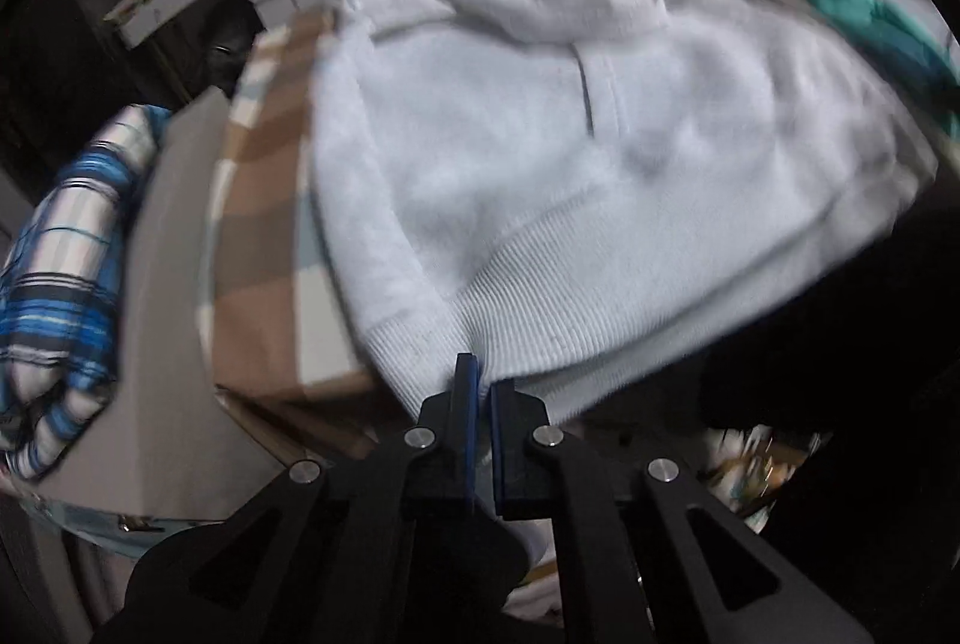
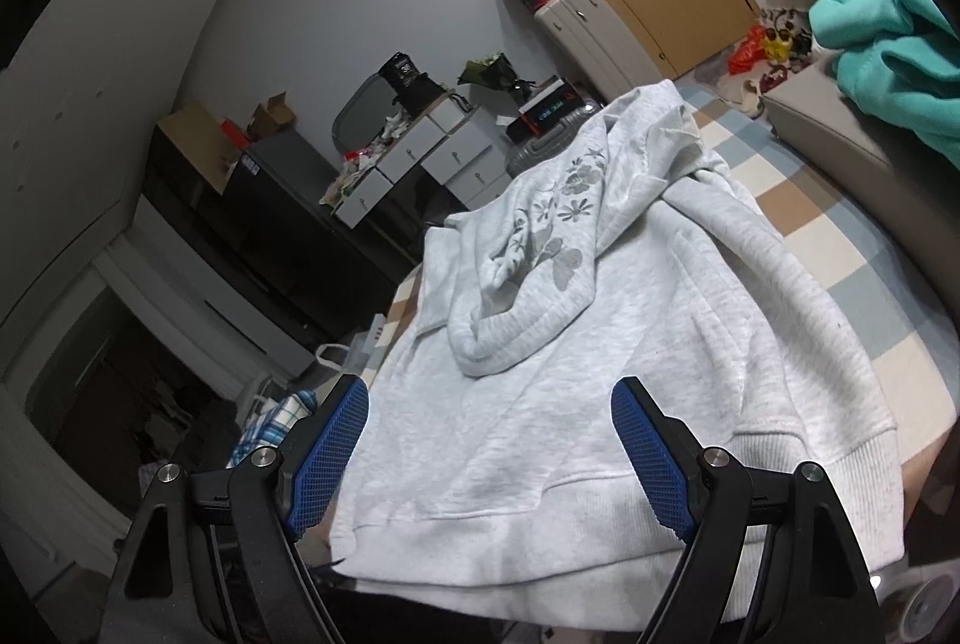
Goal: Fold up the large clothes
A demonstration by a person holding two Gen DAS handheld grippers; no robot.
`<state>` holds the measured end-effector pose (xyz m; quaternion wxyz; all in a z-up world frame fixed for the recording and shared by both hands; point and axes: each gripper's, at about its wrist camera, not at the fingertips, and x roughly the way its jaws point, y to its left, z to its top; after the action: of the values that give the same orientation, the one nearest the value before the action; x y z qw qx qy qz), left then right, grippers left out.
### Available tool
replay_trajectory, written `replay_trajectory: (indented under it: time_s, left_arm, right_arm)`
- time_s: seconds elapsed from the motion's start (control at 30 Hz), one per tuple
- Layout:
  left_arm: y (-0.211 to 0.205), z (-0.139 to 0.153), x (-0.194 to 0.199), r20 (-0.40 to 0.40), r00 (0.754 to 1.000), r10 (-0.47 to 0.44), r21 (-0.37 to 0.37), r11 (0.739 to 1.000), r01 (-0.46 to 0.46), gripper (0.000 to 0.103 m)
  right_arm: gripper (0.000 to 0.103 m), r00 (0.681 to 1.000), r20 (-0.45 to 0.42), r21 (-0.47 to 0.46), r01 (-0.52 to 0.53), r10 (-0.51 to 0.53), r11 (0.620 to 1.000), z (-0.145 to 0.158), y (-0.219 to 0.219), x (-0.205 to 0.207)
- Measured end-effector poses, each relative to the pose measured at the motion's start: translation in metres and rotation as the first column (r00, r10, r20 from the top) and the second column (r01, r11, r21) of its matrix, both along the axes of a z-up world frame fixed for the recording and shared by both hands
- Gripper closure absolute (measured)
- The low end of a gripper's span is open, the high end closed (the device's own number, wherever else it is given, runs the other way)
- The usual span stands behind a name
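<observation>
Left wrist view: left gripper (image 1: pixel 483 385) points steeply down, jaws clamped on the ribbed hem of the grey hoodie (image 1: pixel 540 152), which spreads away across the checked bedspread (image 1: pixel 264 248). Right wrist view: right gripper (image 2: pixel 489 455) tilts slightly downward, jaws wide apart, empty, just above the hoodie's (image 2: pixel 576 344) hem.

1. Left gripper (image 1: pixel 480 392): matte black frame of flat linkage bars with triangular cut-outs. Four round silver pivot screws sit in a row across the links.
2. Its fingers (image 1: pixel 465 404) are black blocks faced with thin blue pads; only the pad edges show.
3. Right gripper (image 2: pixel 489 458): same black linkage build, triangular cut-outs, four silver pivot screws.
4. Its pads (image 2: pixel 333 455) are bright blue with a fine cross-hatched grid texture, rounded at the tips, mounted on black backing blocks.
5. No cables, labels or sleeves are discernible in either view.
</observation>
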<state>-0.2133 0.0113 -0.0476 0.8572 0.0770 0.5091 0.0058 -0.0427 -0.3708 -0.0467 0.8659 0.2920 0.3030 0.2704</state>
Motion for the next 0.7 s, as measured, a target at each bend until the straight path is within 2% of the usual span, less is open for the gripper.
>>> replay_trajectory:
  time_s: [0.03, 0.07, 0.1, 0.17, 0.27, 0.33, 0.37, 0.4, 0.43, 0.47, 0.5, 0.57, 0.6, 0.7]
  left_arm:
    - [0.004, 0.008, 0.002, 0.020, 0.999, 0.025, -0.029, 0.999, -0.025, 0.099]
    - [0.009, 0.016, 0.004, 0.046, 0.998, 0.048, -0.066, 0.997, -0.045, 0.087]
    - [0.012, 0.020, 0.006, 0.064, 0.996, 0.064, -0.090, 0.994, -0.058, 0.064]
    - [0.014, 0.021, 0.012, 0.086, 0.992, 0.095, -0.079, 0.993, -0.088, 0.032]
    - [0.003, 0.019, 0.020, 0.115, 0.990, 0.078, 0.024, 0.996, -0.082, 0.031]
    - [-0.007, 0.014, 0.022, 0.075, 0.997, 0.029, 0.057, 0.998, -0.033, 0.031]
    - [-0.009, 0.014, 0.019, 0.063, 0.998, -0.005, 0.028, 1.000, 0.003, 0.031]
    - [-0.017, 0.014, 0.015, 0.045, 0.996, -0.073, -0.044, 0.996, 0.075, 0.031]
    - [-0.025, 0.012, 0.012, 0.023, 0.992, -0.128, -0.082, 0.988, 0.129, 0.031]
    - [-0.038, 0.005, 0.012, -0.013, 0.983, -0.185, -0.082, 0.980, 0.184, 0.031]
    - [-0.049, -0.001, 0.012, -0.037, 0.976, -0.216, -0.054, 0.975, 0.214, 0.031]
    - [-0.074, -0.017, 0.014, -0.072, 0.956, -0.284, 0.058, 0.956, 0.288, 0.031]
    - [-0.080, -0.021, 0.014, -0.077, 0.950, -0.304, 0.083, 0.947, 0.310, 0.031]
    - [-0.093, -0.035, 0.025, -0.121, 0.944, -0.306, 0.210, 0.922, 0.326, 0.031]
  right_arm:
    - [0.018, 1.000, -0.003, 0.005, 0.002, -0.002, 1.000, -0.001, -0.001, 0.000]
    - [0.018, 1.000, -0.007, 0.010, 0.005, -0.005, 1.000, -0.001, -0.002, 0.000]
    - [0.018, 1.000, -0.012, 0.015, 0.009, -0.009, 1.000, -0.002, -0.003, 0.001]
    - [0.018, 1.000, -0.024, 0.026, 0.010, -0.009, 1.000, -0.004, -0.004, 0.003]
    - [0.018, 0.999, -0.030, 0.034, 0.016, -0.015, 0.999, -0.005, -0.006, 0.002]
    - [0.018, 0.999, -0.027, 0.035, 0.020, -0.020, 0.999, -0.005, -0.007, 0.001]
    - [0.018, 0.999, -0.027, 0.037, 0.022, -0.021, 0.999, -0.005, -0.008, 0.001]
    - [0.018, 0.999, -0.029, 0.042, 0.025, -0.024, 0.999, -0.006, -0.009, 0.001]
    - [0.018, 0.999, -0.031, 0.046, 0.027, -0.026, 0.999, -0.006, -0.010, 0.001]
    - [0.018, 0.999, -0.032, 0.050, 0.028, -0.026, 0.998, -0.006, -0.010, 0.001]
    - [0.018, 0.999, -0.035, 0.055, 0.027, -0.025, 0.998, -0.007, -0.010, 0.002]
    - [0.018, 0.999, -0.044, 0.057, 0.026, -0.023, 0.998, -0.008, -0.010, 0.004]
    - [0.018, 0.999, -0.050, 0.058, 0.024, -0.021, 0.998, -0.009, -0.011, 0.005]
    - [0.018, 0.998, -0.051, 0.059, 0.025, -0.022, 0.998, -0.009, -0.012, 0.004]
